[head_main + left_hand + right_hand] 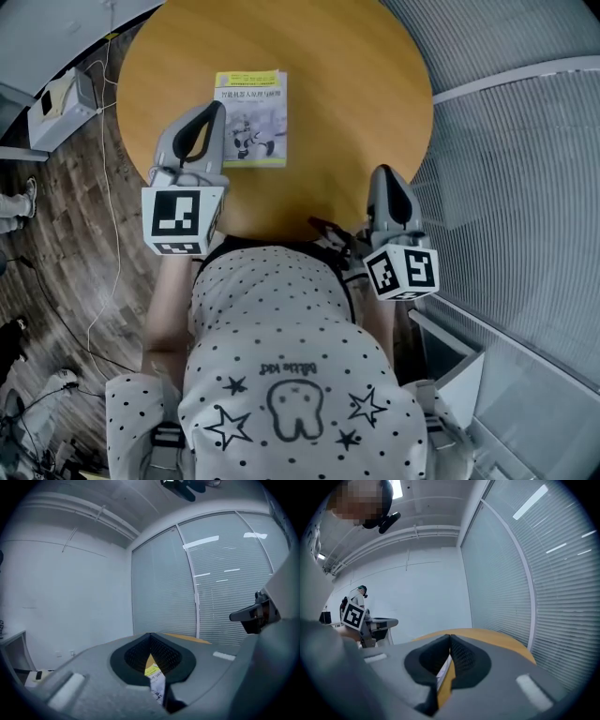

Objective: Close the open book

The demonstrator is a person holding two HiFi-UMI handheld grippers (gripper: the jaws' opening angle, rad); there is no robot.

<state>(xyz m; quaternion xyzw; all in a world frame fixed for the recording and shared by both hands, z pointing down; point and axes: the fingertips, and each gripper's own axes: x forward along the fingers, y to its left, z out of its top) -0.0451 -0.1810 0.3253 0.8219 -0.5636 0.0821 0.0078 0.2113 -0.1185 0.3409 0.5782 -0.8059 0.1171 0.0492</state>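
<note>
Already shut, book [250,118] lies on table [356,84] (left gripper [218,106], right gripper [382,172]: jaws together, seemingly empty).

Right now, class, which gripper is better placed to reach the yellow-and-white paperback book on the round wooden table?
Left. The left gripper overlaps the book at its left edge from above; the right gripper sits back at the table rim, apart from it.

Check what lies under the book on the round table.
The closed book lies flat on the wooden table; nothing pokes out around its visible edges. The tabletop beneath is covered, and the left gripper hides its lower left corner.
</note>
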